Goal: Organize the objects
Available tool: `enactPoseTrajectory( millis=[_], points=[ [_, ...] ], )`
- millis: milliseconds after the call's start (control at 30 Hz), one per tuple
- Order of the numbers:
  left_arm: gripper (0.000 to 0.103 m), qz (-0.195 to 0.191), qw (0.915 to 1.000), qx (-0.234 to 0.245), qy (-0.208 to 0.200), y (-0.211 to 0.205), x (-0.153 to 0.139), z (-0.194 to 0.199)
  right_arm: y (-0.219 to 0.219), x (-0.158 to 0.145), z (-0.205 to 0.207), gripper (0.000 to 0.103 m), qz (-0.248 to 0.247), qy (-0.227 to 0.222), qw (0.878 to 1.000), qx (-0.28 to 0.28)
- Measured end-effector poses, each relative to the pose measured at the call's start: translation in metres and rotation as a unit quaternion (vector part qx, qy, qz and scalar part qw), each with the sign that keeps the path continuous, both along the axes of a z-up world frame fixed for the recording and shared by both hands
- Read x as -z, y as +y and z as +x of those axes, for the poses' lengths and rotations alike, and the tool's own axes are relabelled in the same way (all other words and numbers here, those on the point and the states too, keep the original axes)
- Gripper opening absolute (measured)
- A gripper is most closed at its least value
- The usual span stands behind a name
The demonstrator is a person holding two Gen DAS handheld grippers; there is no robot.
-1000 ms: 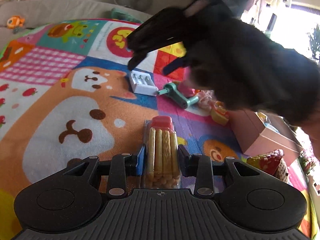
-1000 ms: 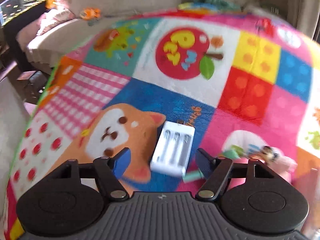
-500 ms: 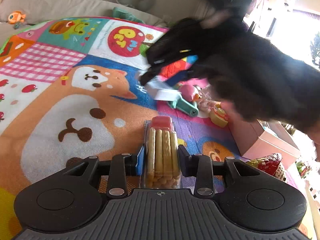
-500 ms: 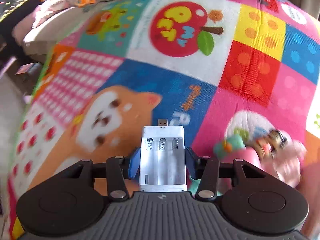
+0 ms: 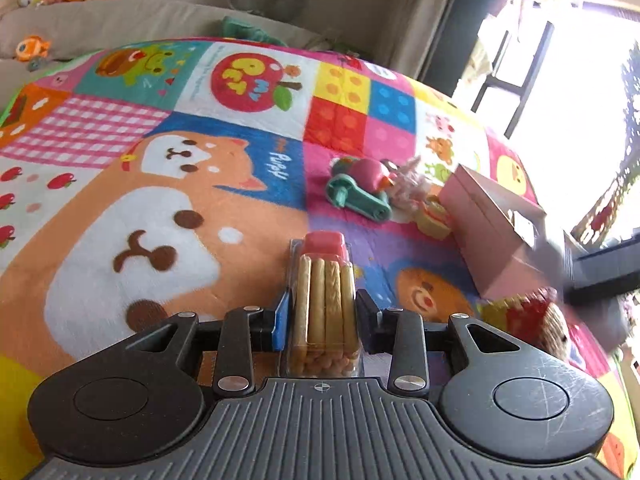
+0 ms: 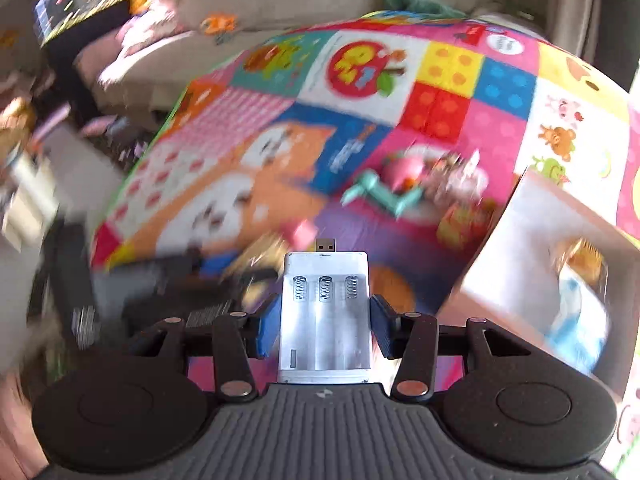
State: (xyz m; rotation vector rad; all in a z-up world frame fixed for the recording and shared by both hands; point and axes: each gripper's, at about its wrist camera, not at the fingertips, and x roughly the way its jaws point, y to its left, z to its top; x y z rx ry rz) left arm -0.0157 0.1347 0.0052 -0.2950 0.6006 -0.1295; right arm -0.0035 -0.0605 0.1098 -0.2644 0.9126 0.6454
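Observation:
My left gripper (image 5: pixel 322 316) is shut on a clear pack of biscuit sticks with a red end (image 5: pixel 325 292) and holds it over the patchwork play mat (image 5: pixel 168 184). My right gripper (image 6: pixel 323 322) is shut on a white USB battery charger (image 6: pixel 325 312) and holds it in the air above the mat; this view is motion-blurred. A pink open box (image 5: pixel 494 236) stands on the mat to the right, and in the right wrist view (image 6: pixel 532 248) it lies just right of the charger. The right gripper shows as a dark blur at the far right of the left wrist view (image 5: pixel 600 276).
A teal toy (image 5: pixel 358 200), a pink ball-like toy (image 5: pixel 370 170), a crinkly wrapper (image 5: pixel 412 184) and a small yellow toy (image 5: pixel 434 218) lie in a cluster left of the box. A red-and-yellow knitted item (image 5: pixel 532 316) lies in front of the box. A beige sofa (image 5: pixel 120 24) borders the mat's far side.
My right gripper closed on the white charger, lifted it off the mat and swung it right toward the pink box. My left gripper kept hold of the biscuit pack and barely moved.

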Motion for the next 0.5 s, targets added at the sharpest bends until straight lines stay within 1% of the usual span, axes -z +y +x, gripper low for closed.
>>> enactPoseTrajectory(
  millis=[67,167,233,300,400,467,500],
  points=[
    [0.038,0.006,1.0,0.003,-0.001,-0.003,0.0,-0.002,-0.001,0.013,-0.023,0.047,-0.004,0.001,1.0,-0.03],
    [0.038,-0.022,0.9998,0.003,-0.001,0.004,0.002,-0.002,0.004,0.039,-0.041,0.047,-0.015,0.017,0.998,-0.058],
    [0.038,-0.032,0.9995,0.002,-0.002,0.007,0.003,-0.002,0.007,0.054,-0.049,0.047,-0.035,0.007,0.998,-0.056],
    [0.038,-0.021,0.9998,0.001,-0.002,0.003,0.002,-0.003,0.008,0.065,-0.048,0.047,-0.055,-0.003,0.997,-0.045],
    [0.038,0.0,1.0,0.0,-0.001,-0.003,0.0,-0.003,0.007,0.071,-0.046,0.047,-0.072,-0.024,0.997,-0.023],
    [0.038,0.005,1.0,0.0,0.0,-0.004,0.0,-0.003,0.001,0.065,-0.048,0.049,-0.061,-0.031,0.998,-0.016],
    [0.038,0.011,0.9999,0.0,0.0,-0.006,0.0,-0.003,-0.005,0.061,-0.054,0.053,-0.043,-0.033,0.998,-0.018]
  ],
)
